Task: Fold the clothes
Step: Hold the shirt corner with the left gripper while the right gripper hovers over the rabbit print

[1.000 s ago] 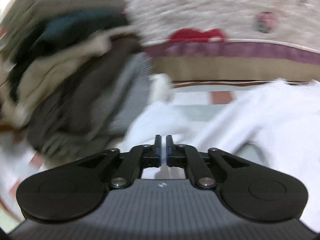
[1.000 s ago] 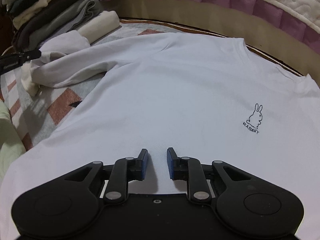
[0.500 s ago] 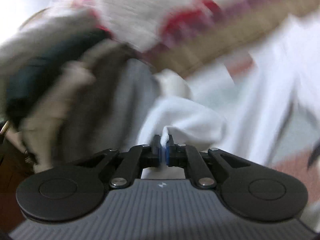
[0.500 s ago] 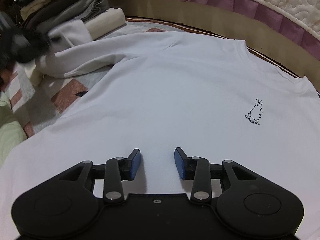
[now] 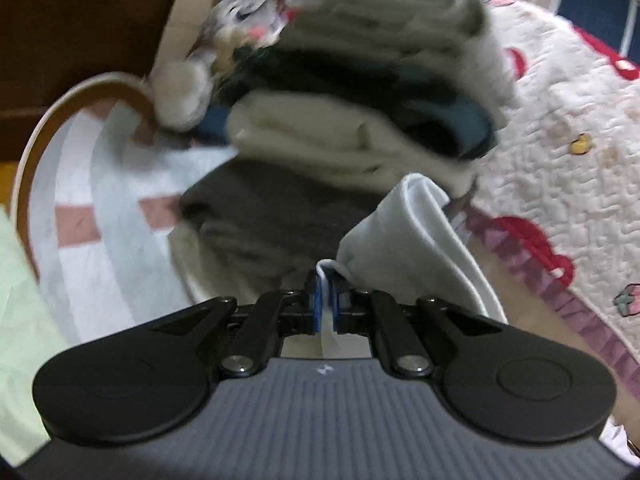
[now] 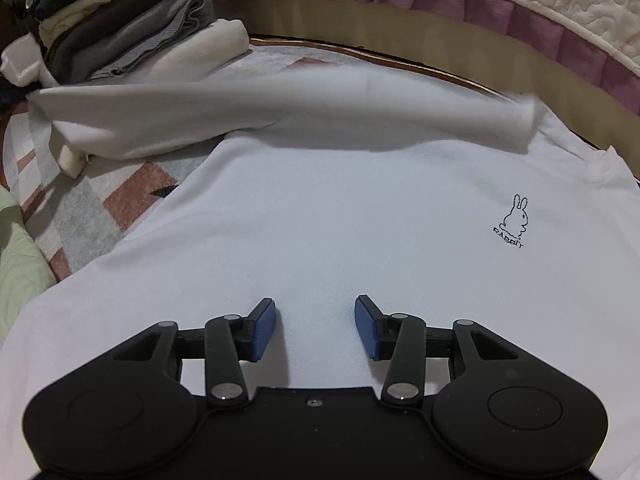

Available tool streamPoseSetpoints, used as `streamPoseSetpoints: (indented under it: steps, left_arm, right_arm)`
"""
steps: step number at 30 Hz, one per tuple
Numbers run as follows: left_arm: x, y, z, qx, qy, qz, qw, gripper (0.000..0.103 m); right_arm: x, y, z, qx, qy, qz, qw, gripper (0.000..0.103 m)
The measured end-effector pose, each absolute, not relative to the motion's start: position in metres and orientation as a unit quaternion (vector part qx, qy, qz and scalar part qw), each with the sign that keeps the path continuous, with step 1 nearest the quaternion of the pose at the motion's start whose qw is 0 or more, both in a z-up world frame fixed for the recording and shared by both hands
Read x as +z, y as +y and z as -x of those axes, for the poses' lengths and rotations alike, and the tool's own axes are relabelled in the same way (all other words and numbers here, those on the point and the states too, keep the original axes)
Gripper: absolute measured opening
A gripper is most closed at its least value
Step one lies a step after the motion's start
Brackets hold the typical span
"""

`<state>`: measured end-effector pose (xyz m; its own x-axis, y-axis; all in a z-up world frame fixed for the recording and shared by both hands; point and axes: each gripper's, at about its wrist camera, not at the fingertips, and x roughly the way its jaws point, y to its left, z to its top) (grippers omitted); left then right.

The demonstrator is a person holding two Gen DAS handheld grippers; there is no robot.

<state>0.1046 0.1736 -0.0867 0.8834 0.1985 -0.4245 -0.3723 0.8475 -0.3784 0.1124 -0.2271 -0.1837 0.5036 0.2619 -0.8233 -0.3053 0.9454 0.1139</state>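
My left gripper [image 5: 327, 306] is pinched tight on a fold of the white shirt's sleeve [image 5: 412, 248], the blue pads [image 5: 317, 304] nearly meeting with just that thin strip of cloth between them. The sleeve rises from the grip toward 1 o'clock. Behind it, from 10 to 1 o'clock, is the stack of folded clothes [image 5: 340, 92], pretty smeared by motion blur, so I can't separate the layers well.

My right gripper [image 6: 315, 326] has its pads well apart, nothing between them, hovering over the white shirt [image 6: 320, 216], which lies flat on the patterned bedspread [image 6: 92, 208] (I can't tell whether the tips touch the cloth). The sleeve [image 6: 280, 112] stretches across the shirt's upper part from 10 to 2 o'clock, blurry at its far end. At 2 o'clock there's a small rabbit print [image 6: 514, 220] with "RABBIT" under it. The shirt's lower edge is hidden under the gripper body, and the quilt [image 6: 520, 4] is cut off at the top.
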Motion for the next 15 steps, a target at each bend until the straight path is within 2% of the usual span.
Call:
streamPoseSetpoints:
  steps: [4,9,15]
  left_arm:
    - [-0.082,0.159,-0.105,0.147,0.179,0.192,0.954,0.002]
    - [-0.082,0.164,-0.107,0.145,0.176,0.198,0.953,0.002]
    - [-0.079,0.154,-0.109,0.134,0.169,0.17,0.962,0.002]
  right_arm:
    - [-0.177,-0.223,-0.12,0.167,0.484,0.043,0.858,0.049]
    - [-0.149,-0.26,-0.154,0.154,0.47,-0.107,0.863,0.053]
    - [-0.167,-0.296,-0.202,0.115,0.467,-0.236,0.844,0.053]
